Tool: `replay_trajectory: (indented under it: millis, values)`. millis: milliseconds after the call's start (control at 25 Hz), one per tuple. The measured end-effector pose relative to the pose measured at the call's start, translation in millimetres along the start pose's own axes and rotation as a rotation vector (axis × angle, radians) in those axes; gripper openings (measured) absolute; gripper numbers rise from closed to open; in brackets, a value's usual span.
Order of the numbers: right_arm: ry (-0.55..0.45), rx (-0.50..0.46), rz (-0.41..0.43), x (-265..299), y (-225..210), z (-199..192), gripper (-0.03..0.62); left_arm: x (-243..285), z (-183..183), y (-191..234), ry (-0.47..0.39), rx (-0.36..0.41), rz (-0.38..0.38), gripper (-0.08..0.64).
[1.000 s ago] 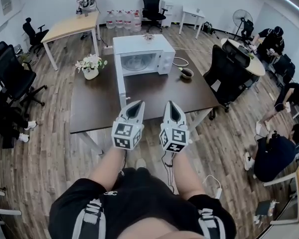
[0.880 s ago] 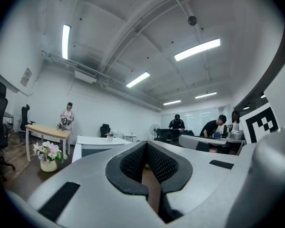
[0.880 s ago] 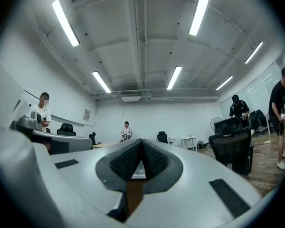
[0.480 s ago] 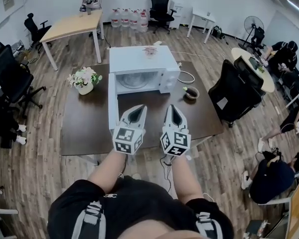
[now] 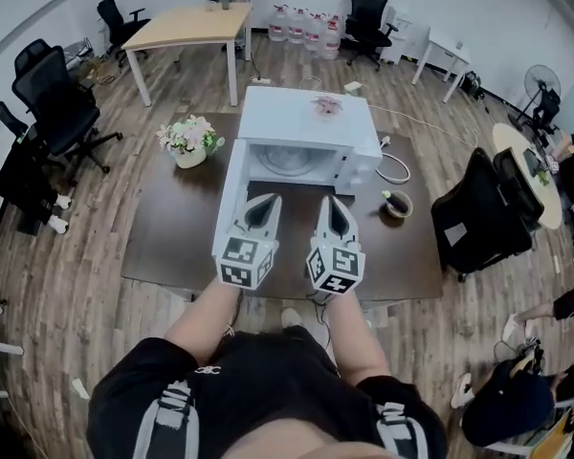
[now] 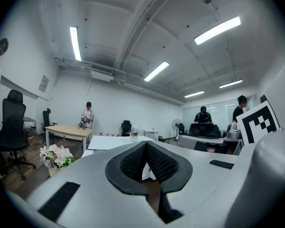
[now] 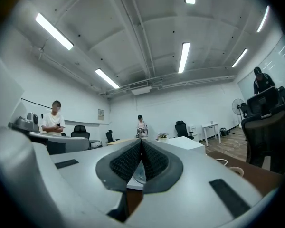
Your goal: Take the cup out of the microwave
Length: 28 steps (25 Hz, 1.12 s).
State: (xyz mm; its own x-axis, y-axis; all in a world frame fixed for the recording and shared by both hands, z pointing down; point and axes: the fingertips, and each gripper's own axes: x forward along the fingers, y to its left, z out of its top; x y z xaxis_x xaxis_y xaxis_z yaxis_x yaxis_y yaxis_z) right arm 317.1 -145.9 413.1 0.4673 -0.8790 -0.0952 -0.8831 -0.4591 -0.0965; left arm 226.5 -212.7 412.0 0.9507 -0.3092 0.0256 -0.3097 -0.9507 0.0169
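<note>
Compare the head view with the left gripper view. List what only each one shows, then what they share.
Only the head view: the open microwave door swung out to the left, the cavity behind it, a small bowl to the right on the dark table, and the water bottles by the far wall.

Only the left gripper view: the ceiling light strips, and the left gripper seen close, shut with nothing between its jaws.

Both: the white microwave, the flower pot and the wooden table.
</note>
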Motion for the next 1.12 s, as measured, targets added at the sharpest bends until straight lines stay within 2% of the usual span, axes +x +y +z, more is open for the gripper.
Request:
replay_trajectory:
  millis: [200, 440, 760, 960, 1000, 1120]
  values:
    - [0.011, -0.012, 0.135, 43, 0, 0, 0.0, 19, 3, 23, -0.005, -0.003, 0.142, -0.006]
    - [0.043, 0.011, 0.244, 81, -1, -16, 0.0, 28, -5, 41, 0.012, -0.003, 0.277, -0.006]
    - [0.08, 0.037, 0.326, 110, 3, -39, 0.0, 34, -20, 61, 0.04, -0.011, 0.378, -0.006]
    - [0.078, 0.02, 0.332, 121, -3, -50, 0.002, 42, -26, 64, 0.049, -0.007, 0.404, -0.006]
    - [0.073, 0.018, 0.341, 123, -3, -52, 0.013, 42, -27, 64, 0.051, -0.006, 0.408, -0.006]
    - [0.079, 0.029, 0.384, 132, 1, -61, 0.261, 43, -32, 66, 0.061, -0.015, 0.421, -0.006]
